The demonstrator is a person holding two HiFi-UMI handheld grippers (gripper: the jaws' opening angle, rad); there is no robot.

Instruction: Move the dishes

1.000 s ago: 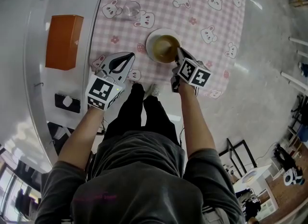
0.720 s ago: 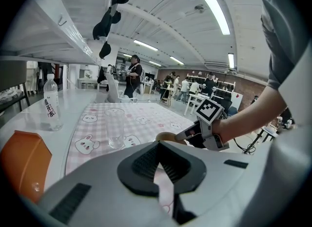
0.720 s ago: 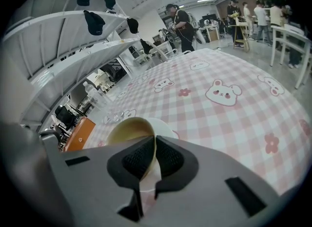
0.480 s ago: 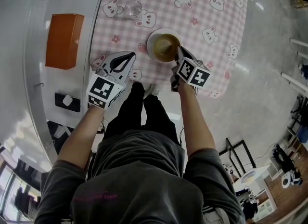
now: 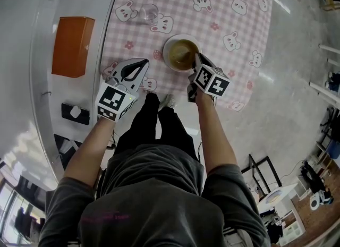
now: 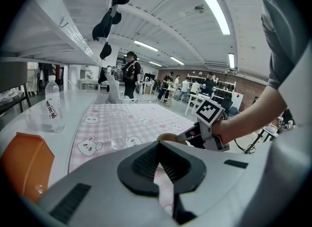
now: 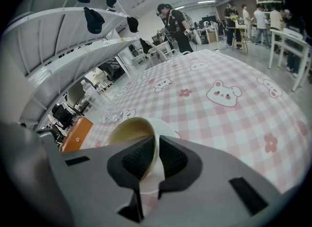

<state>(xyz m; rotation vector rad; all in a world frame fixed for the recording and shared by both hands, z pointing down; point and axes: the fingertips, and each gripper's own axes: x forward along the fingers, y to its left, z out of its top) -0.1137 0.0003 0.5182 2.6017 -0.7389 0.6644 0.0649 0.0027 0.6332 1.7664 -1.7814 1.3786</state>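
Note:
A tan bowl [image 5: 181, 53] rests in a white plate [image 5: 169, 45] near the front edge of the pink checked tablecloth [image 5: 228, 12]. My right gripper [image 5: 197, 60] is shut on the bowl's near rim. In the right gripper view the thin rim of the bowl [image 7: 127, 127] stands between the two black pads of that gripper [image 7: 156, 156], and the plate [image 7: 165, 125] shows behind it. My left gripper [image 5: 142, 64] hovers over the table's front left edge, left of the bowl. Its jaws [image 6: 158, 145] meet at the tips with nothing between them.
A clear drinking glass [image 5: 148, 11] [image 6: 117, 128] stands behind and left of the bowl. An orange box [image 5: 73, 47] lies on the white counter to the left, with a water bottle [image 6: 52, 110] further back. People and tables fill the room beyond.

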